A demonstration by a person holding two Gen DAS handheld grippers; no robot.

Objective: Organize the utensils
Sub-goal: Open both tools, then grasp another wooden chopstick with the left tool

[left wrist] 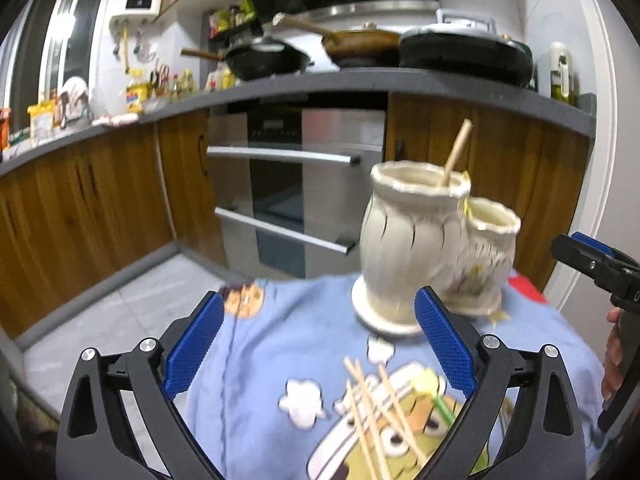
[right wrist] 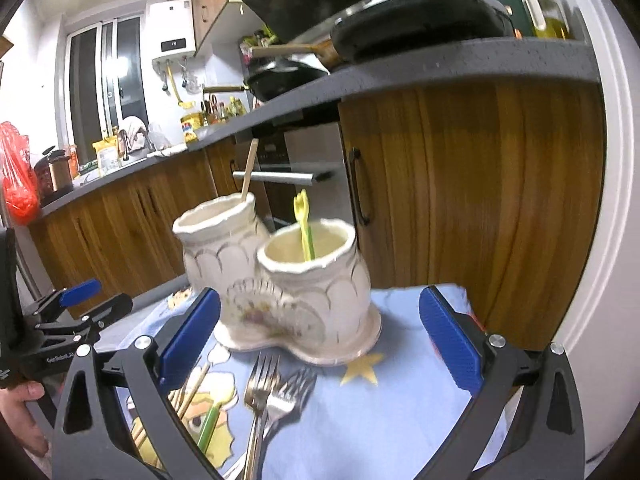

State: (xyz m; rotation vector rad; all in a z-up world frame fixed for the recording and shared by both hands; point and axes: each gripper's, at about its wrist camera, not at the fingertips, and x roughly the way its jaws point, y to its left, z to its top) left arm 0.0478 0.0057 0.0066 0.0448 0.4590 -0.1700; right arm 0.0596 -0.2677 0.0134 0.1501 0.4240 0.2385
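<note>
We've got the twin ceramic utensil holder (right wrist: pixel 288 280) sitting on the blue cartoon tablecloth (right wrist: pixel 400 408). The taller pot (right wrist: pixel 218 240) holds one wooden chopstick (right wrist: pixel 249 170) leaning out – the shorter pot (right wrist: pixel 316 264) has a yellow-green plastic fork (right wrist: pixel 304 224) standing in it. Loose on the cloth in front lie two metal forks (right wrist: pixel 272 392) and a bunch of chopsticks (left wrist: pixel 372 412) with a green stick (right wrist: pixel 209 424) beside them. Our left gripper (left wrist: pixel 320 344) and right gripper (right wrist: pixel 320 340) both have jaws spread wide, nothing between the pads – neither touches the holder.
</note>
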